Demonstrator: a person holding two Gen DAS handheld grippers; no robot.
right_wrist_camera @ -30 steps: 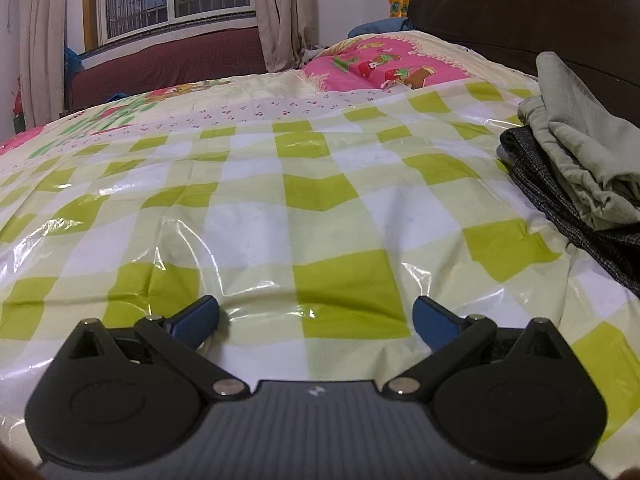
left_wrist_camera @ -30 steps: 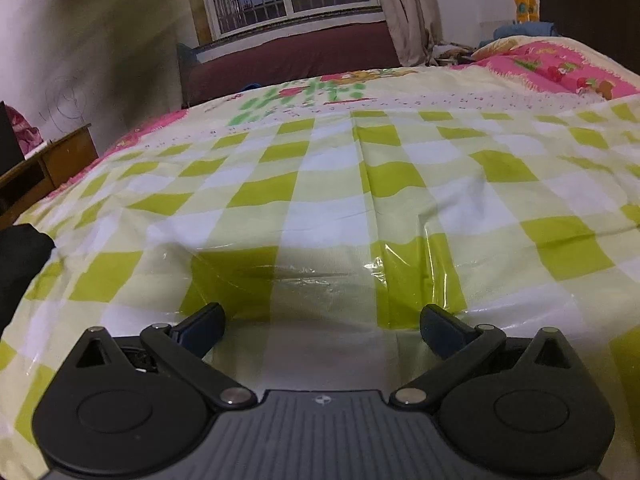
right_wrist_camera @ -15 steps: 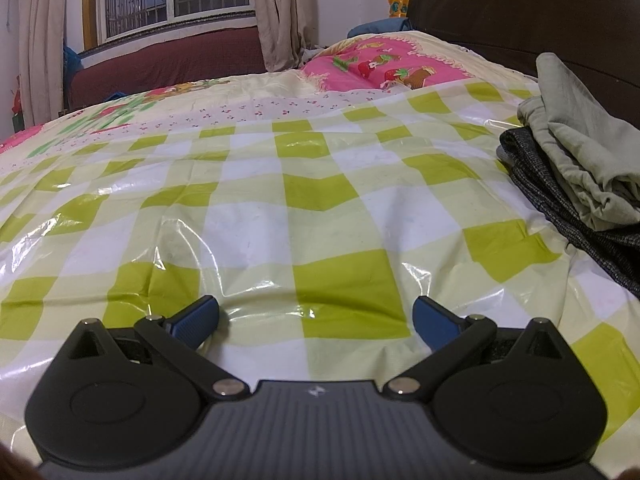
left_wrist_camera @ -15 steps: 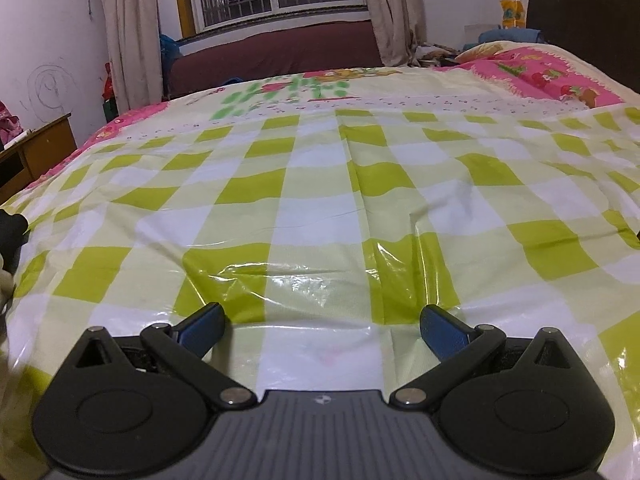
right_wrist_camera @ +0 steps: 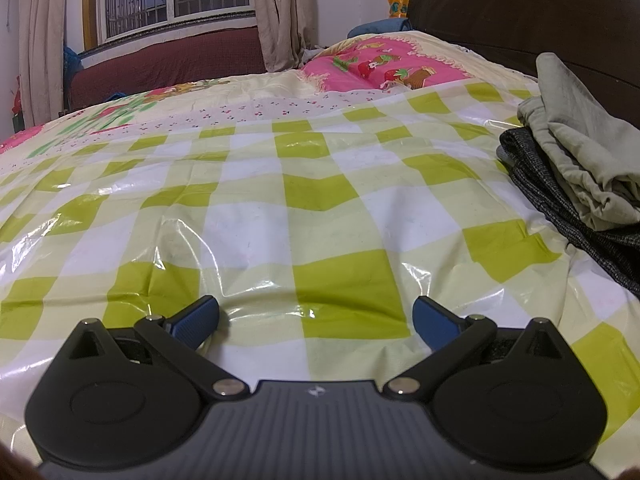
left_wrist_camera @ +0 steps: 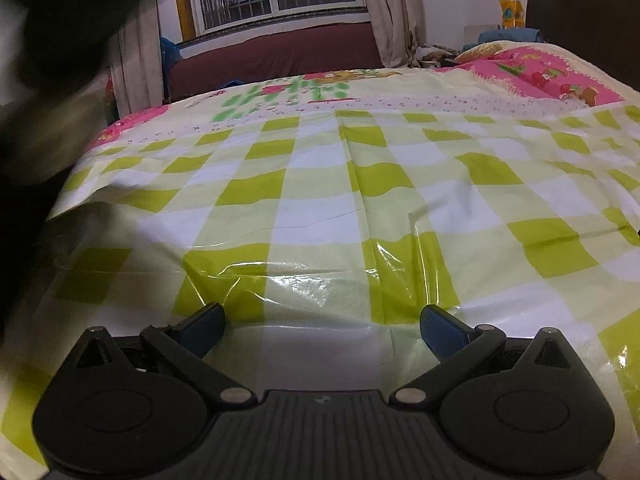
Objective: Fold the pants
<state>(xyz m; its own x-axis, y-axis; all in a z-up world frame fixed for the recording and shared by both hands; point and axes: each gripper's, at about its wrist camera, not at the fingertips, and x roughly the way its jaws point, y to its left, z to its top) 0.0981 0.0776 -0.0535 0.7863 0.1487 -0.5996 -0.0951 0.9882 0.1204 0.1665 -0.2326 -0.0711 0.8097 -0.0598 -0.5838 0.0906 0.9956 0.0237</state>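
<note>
A blurred dark shape (left_wrist_camera: 60, 32) has just swung in at the left gripper's (left_wrist_camera: 322, 328) side, perhaps pants arriving, while both it and the right gripper (right_wrist_camera: 316, 318) rest wide open and empty on the checked sheet (right_wrist_camera: 320, 192).

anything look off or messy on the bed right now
A dark blurred shape covers the left wrist view's upper left corner; I cannot tell what it is. The checked plastic sheet is wrinkled. The clothes pile by the headboard looks loosely stacked. Nothing looks spilled or damaged.

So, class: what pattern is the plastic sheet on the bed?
The plastic sheet has green, pale yellow and white checks; clearest in the right wrist view.
</note>
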